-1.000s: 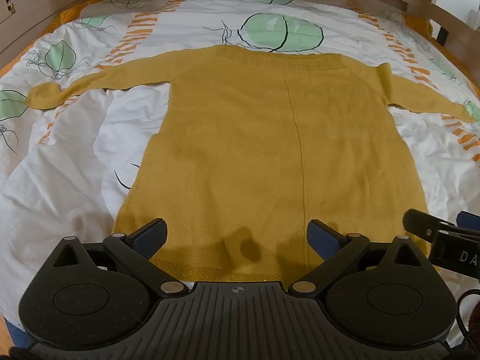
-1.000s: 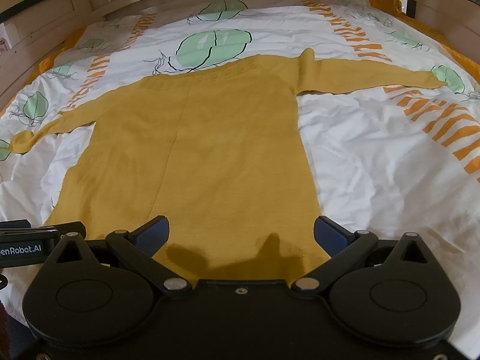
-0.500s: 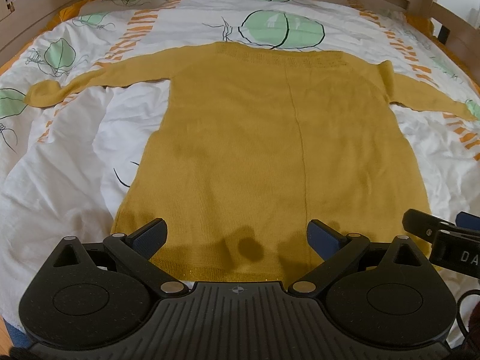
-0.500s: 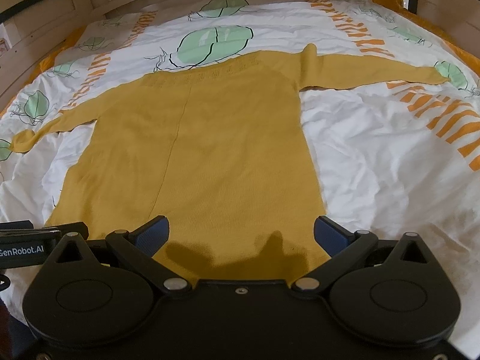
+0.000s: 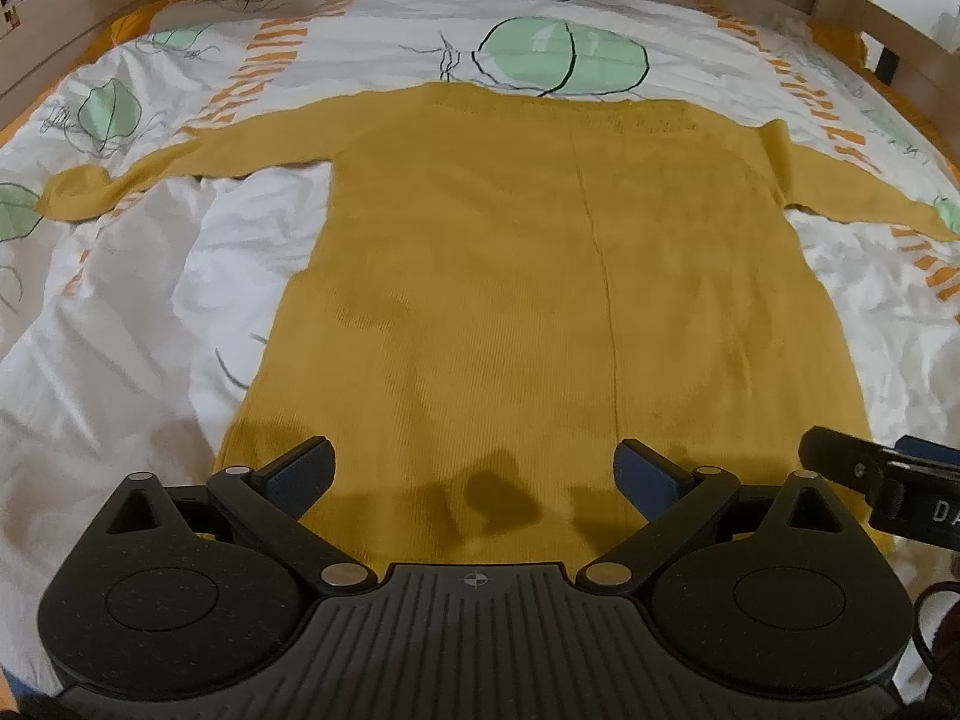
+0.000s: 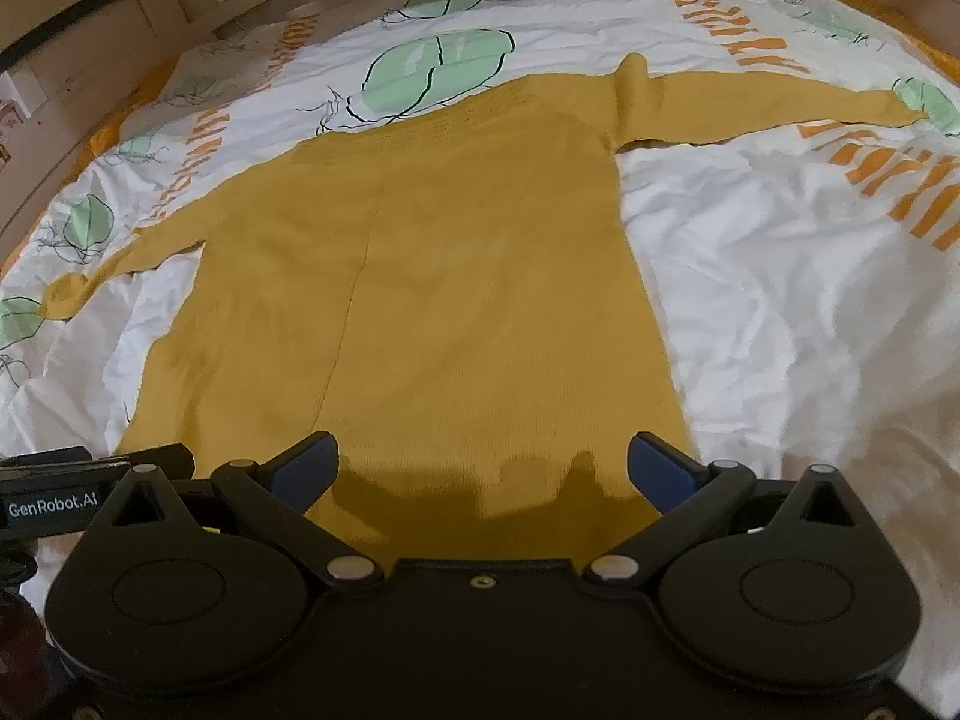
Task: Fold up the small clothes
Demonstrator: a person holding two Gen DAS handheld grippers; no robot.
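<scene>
I had the mustard-yellow long-sleeved knit sweater (image 5: 540, 300) spread flat on the white duvet with green leaves and orange stripes (image 5: 150, 312), neckline toward the head of the bed, hem at the near edge, both sleeves stretched out toward the side edges. The left sleeve (image 5: 180, 168) ended in a small bunched cuff; the right sleeve (image 6: 768, 108) lay straighter. I judged this the very start of folding: the garment was laid out and no fold was yet made.

My left gripper (image 5: 474, 468) hovered over the hem, its blue-padded fingers (image 5: 300, 468) spread wide, gripping nothing. I could not tell whether the tips touched the cloth or hung just above it. My right gripper (image 6: 480, 468) was likewise wide open and empty, over the hem nearer the sweater's right side edge. Each gripper's body showed at the margin of the other's view, so they sat side by side along the near edge.

The next move, as I judged it, called for reaching out to a sleeve or a side edge, pinching one layer cleanly, and carrying it inward across the body without dragging the soft duvet or rumpling the knit.
</scene>
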